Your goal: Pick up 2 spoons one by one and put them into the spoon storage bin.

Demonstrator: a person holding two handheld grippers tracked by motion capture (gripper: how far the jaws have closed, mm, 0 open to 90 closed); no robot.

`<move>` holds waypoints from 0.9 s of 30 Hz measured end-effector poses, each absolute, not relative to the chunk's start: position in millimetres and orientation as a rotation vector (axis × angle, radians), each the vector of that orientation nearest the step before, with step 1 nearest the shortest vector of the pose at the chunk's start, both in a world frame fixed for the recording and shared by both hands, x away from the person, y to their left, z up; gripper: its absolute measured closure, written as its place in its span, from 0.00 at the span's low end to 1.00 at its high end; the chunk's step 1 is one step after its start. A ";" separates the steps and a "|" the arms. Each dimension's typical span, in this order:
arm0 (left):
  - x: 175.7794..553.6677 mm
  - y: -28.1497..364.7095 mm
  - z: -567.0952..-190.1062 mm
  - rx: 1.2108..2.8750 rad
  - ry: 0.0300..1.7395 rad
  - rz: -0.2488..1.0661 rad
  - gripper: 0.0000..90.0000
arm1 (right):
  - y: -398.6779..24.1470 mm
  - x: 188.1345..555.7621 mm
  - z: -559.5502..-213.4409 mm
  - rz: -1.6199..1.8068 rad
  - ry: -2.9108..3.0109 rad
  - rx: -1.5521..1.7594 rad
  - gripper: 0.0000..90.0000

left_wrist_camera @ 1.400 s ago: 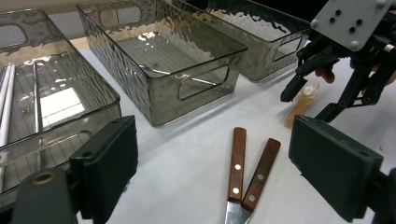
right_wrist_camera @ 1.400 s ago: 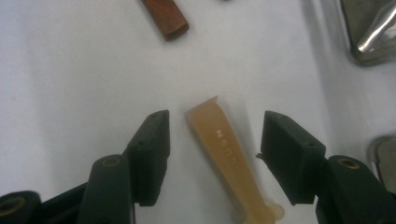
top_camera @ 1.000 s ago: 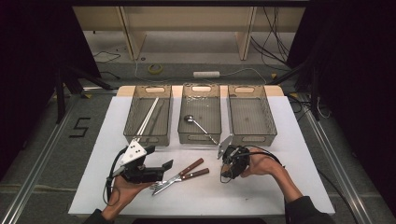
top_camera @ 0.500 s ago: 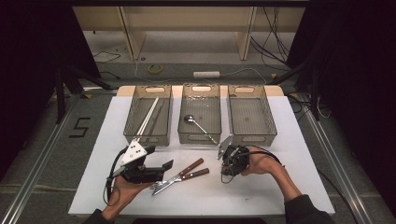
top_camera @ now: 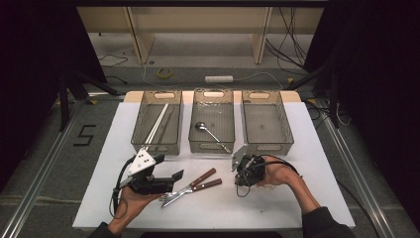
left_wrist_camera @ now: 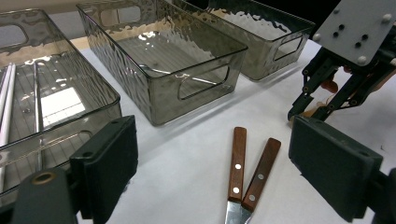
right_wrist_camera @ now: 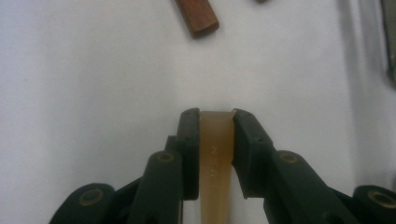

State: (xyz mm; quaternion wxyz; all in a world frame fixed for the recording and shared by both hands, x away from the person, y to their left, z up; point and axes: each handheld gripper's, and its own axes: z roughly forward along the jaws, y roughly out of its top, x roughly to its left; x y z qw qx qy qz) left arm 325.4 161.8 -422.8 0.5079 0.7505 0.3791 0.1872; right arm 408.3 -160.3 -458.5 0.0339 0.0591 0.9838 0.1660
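Two wood-handled pieces of cutlery [top_camera: 190, 187] lie side by side on the white table, handles [left_wrist_camera: 238, 158] pointing toward the bins. My left gripper [top_camera: 174, 177] rests in an upturned hand just left of them, jaws wide open and empty, with the handles between and beyond the pads in its own view. My right gripper [top_camera: 242, 179] points down at the table to the right of the cutlery. Its jaws have just been closing and now press on a flat beige strip [right_wrist_camera: 215, 154] that runs up between the pads [right_wrist_camera: 189, 140]. A wooden handle end [right_wrist_camera: 198, 16] lies beyond it.
Three smoky clear bins stand in a row at the back: the left bin [top_camera: 143, 144] holds long white sticks, the middle bin [top_camera: 210, 146] a metal spoon [top_camera: 208, 130], and the right bin [top_camera: 287, 134] has nothing visible inside. The white tabletop [top_camera: 307, 198] ends near the person's arms.
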 end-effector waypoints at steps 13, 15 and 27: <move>325.7 161.9 -422.8 1.808 0.917 0.449 0.17 | -170.1 407.0 -438.8 0.670 2.957 0.223 0.83; 325.7 161.9 -422.7 1.808 0.916 0.448 0.17 | -172.8 407.3 -433.4 0.705 2.942 0.247 0.83; 325.7 162.0 -422.4 1.806 0.917 0.451 0.17 | -186.3 418.1 -397.9 1.000 2.780 0.455 0.83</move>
